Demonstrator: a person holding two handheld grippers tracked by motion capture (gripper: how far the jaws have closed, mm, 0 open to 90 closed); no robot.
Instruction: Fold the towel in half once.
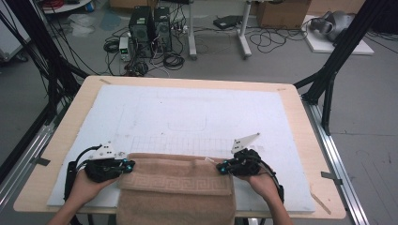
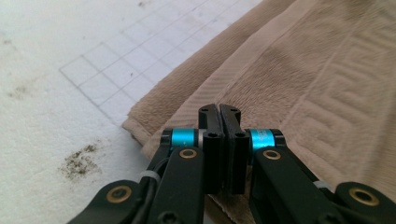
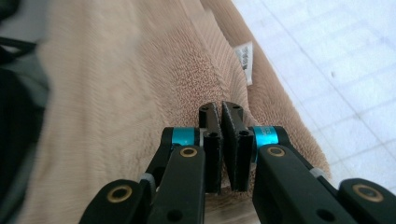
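A beige towel (image 1: 176, 187) with a key-pattern band lies folded at the table's front, and its lower part hangs over the front edge. My left gripper (image 1: 133, 164) sits at the towel's left edge, my right gripper (image 1: 218, 165) at its right edge. In the left gripper view the towel (image 2: 303, 70) lies under and beyond the left gripper (image 2: 219, 108), whose jaws are pressed together with no cloth seen between them. In the right gripper view the right gripper (image 3: 220, 106) is shut over the towel (image 3: 116, 93), near a raised fold and a white label (image 3: 243, 53).
A white mat (image 1: 197, 108) with a faint drawn grid covers most of the wooden table (image 1: 293, 101). Dark stains mark the mat (image 2: 79, 161) beside the towel's corner. Black frame posts (image 1: 338, 56) stand at both sides, and cables and computers lie on the floor beyond.
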